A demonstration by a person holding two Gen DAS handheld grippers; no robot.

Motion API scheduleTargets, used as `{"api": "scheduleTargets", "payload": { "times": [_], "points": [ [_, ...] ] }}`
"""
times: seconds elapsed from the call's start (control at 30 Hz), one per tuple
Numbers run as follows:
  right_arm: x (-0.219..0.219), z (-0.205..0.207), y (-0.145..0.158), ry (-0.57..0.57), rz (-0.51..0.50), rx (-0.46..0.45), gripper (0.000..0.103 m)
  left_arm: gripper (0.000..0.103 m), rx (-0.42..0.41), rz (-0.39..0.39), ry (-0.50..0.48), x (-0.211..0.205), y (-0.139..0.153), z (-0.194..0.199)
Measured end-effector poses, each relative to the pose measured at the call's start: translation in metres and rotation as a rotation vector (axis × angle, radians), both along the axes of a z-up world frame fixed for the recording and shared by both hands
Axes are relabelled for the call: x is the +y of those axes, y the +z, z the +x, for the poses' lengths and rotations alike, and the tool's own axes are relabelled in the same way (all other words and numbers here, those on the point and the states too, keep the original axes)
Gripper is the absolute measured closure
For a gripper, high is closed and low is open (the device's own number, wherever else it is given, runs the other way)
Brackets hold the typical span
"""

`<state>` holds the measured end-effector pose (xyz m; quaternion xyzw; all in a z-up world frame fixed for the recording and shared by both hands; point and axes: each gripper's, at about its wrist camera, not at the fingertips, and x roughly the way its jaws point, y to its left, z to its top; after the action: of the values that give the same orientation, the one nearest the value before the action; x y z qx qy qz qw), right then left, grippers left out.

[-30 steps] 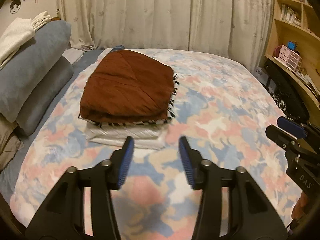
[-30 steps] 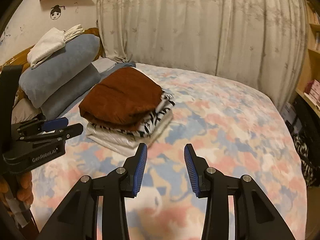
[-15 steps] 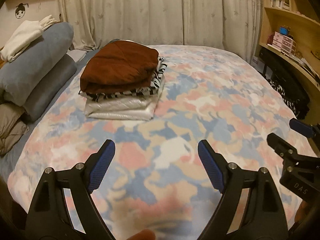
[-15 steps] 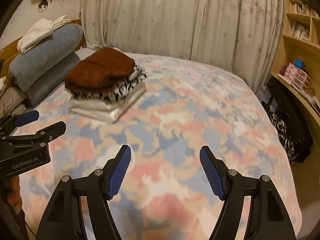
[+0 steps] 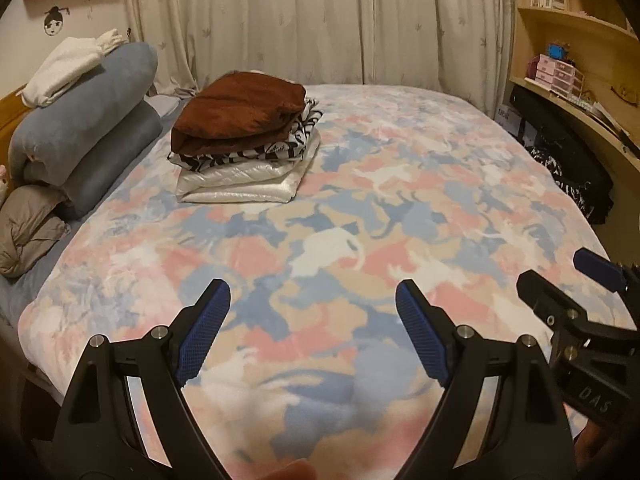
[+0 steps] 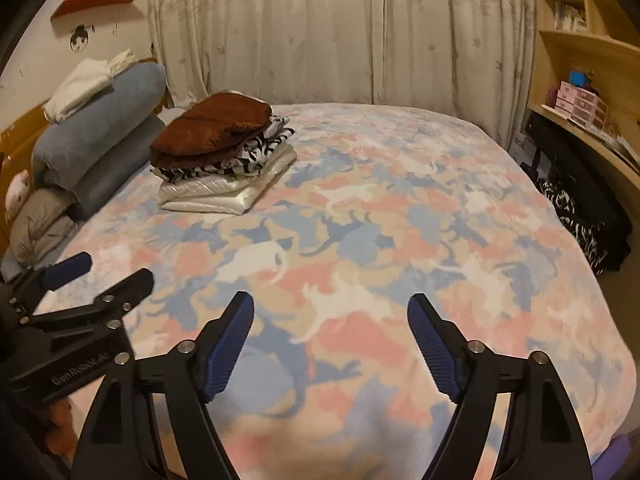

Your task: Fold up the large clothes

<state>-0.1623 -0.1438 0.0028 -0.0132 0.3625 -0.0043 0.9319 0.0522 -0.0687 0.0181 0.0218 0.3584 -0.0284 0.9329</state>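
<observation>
A stack of folded clothes lies at the far left of the bed: a brown garment (image 5: 240, 114) (image 6: 212, 132) on top, a black-and-white patterned one (image 5: 256, 152) (image 6: 244, 158) under it, a white quilted one (image 5: 244, 184) (image 6: 224, 192) at the bottom. My left gripper (image 5: 312, 334) is open and empty over the near part of the bed, well short of the stack. My right gripper (image 6: 330, 346) is open and empty too, beside it. Each gripper shows in the other's view, the right one (image 5: 568, 288) and the left one (image 6: 96, 280).
The bed cover (image 5: 400, 208) has a pink, blue and white cat pattern. Blue bolsters (image 5: 80, 136) with a white cloth (image 5: 68, 66) and a grey cushion (image 5: 28, 228) lie at the left. Curtains hang behind. Wooden shelves (image 5: 568, 60) and dark clothes (image 6: 580, 208) are at the right.
Both grippers have pulled back from the stack toward the near edge of the bed, and both have opened wider. The stack has not moved.
</observation>
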Motion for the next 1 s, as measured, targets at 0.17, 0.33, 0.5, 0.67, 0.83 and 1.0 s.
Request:
{"api": "scheduleTargets", "payload": {
  "times": [0.17,0.33,0.5,0.67,0.83,1.0],
  "points": [
    [-0.007,-0.022,0.013,-0.019,0.040,-0.015,0.018,0.020,-0.004,-0.022,-0.008,-0.002,0.012,-0.011],
    [-0.013,-0.027,0.026,-0.017,0.064,-0.023,0.017,0.020,0.004,-0.058,-0.022,-0.003,0.020,-0.019],
    [-0.015,-0.025,0.040,-0.011,0.061,-0.046,0.017,0.020,0.002,-0.056,-0.026,-0.006,0.024,-0.024],
    [-0.017,-0.023,0.047,-0.011,0.062,-0.053,0.017,0.020,-0.005,-0.058,-0.022,-0.007,0.027,-0.026],
    [-0.017,-0.020,0.047,-0.010,0.059,-0.052,0.017,0.020,-0.002,-0.057,-0.021,-0.007,0.029,-0.027],
    [-0.017,-0.019,0.045,-0.012,0.067,-0.049,0.017,0.020,-0.007,-0.056,-0.018,-0.008,0.030,-0.027]
  ]
}}
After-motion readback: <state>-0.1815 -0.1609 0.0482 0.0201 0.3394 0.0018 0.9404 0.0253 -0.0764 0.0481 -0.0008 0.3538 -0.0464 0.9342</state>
